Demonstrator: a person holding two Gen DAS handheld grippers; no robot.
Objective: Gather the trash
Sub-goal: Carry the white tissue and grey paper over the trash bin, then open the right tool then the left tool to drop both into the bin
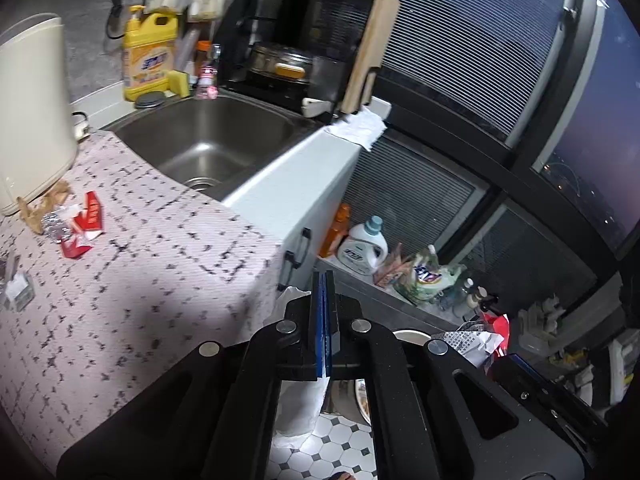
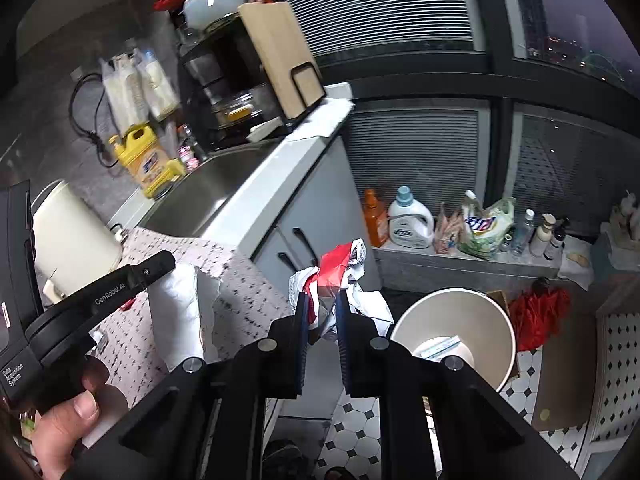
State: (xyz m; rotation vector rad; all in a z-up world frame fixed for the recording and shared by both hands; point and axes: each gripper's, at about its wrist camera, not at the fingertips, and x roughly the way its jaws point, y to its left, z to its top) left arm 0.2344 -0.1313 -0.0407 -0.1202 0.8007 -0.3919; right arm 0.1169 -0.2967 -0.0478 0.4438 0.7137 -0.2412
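My right gripper point(image 2: 322, 300) is shut on a bundle of crumpled red and white wrappers point(image 2: 340, 268), held in the air beside the counter and left of the open beige trash bin point(image 2: 452, 320) on the floor. My left gripper point(image 1: 324, 280) is shut on a white paper bag point(image 2: 180, 308), which hangs below its closed blue pads past the counter's edge; the bag also shows in the left wrist view point(image 1: 300, 404). More trash lies on the patterned counter point(image 1: 160, 280): red wrapper scraps point(image 1: 86, 220), crumpled foil and brown paper point(image 1: 44, 208).
A steel sink point(image 1: 212, 140), a yellow detergent jug point(image 1: 148, 56) and a black dish rack point(image 1: 296, 40) stand at the back. A cream appliance point(image 1: 32, 112) is at the left. Detergent bottles point(image 2: 412, 220) and bags line the window ledge. A red cloth point(image 2: 536, 312) lies by the bin.
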